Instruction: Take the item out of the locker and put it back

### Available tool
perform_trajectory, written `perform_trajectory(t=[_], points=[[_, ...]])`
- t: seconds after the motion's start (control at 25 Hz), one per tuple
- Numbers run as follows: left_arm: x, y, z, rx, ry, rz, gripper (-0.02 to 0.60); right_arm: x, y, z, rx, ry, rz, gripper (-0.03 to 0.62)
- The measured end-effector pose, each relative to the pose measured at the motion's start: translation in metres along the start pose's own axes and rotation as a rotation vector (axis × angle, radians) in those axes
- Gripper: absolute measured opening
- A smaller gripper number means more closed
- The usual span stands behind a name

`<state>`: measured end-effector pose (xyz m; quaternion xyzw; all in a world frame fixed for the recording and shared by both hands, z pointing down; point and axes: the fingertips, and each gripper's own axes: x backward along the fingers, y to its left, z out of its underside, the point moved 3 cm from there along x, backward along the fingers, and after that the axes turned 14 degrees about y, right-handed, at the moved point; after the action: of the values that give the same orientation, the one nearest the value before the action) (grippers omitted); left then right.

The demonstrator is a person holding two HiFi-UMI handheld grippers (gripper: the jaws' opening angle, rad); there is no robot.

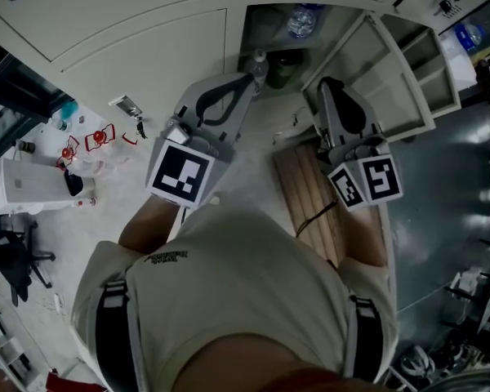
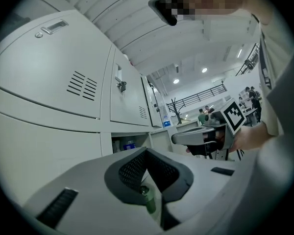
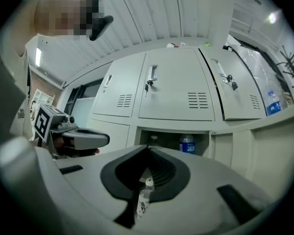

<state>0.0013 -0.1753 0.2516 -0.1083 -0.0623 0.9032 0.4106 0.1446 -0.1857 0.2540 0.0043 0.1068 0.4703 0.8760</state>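
The open locker compartment [image 1: 265, 23] holds a blue-labelled water bottle [image 1: 302, 19], also seen in the right gripper view [image 3: 187, 144]. At its mouth stand a clear bottle [image 1: 258, 62] and a green bottle [image 1: 282, 69]. My left gripper [image 1: 247, 78] is just short of the clear bottle, its tips meeting [image 2: 147, 151]. The green bottle [image 2: 148, 200] shows through the slit below the tips, not gripped. My right gripper [image 1: 327, 84] is beside the open door and shut on nothing [image 3: 147, 149]. A white-capped clear bottle [image 3: 144, 196] shows through its slit.
The locker door [image 1: 392, 80] swings open to the right. Shut lockers [image 1: 131, 23] fill the wall to the left. A slatted wooden bench [image 1: 310, 194] lies under my right arm. Loose clutter [image 1: 82, 153] and a chair [image 1: 16, 260] stand at the left.
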Motion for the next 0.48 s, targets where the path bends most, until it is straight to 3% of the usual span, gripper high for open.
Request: perform_trajectory(t=[0.32,0.48], points=[[0.001,-0.015,0.027,0.043,0.048,0.044,0.014,0.009,0.025,0.025,-0.141,0.01,-0.104,0.003],[0.0,-0.022,0.044,0.071,0.08,0.065,0.014,0.009,0.035,0.036,-0.144,0.034,-0.125,0.003]])
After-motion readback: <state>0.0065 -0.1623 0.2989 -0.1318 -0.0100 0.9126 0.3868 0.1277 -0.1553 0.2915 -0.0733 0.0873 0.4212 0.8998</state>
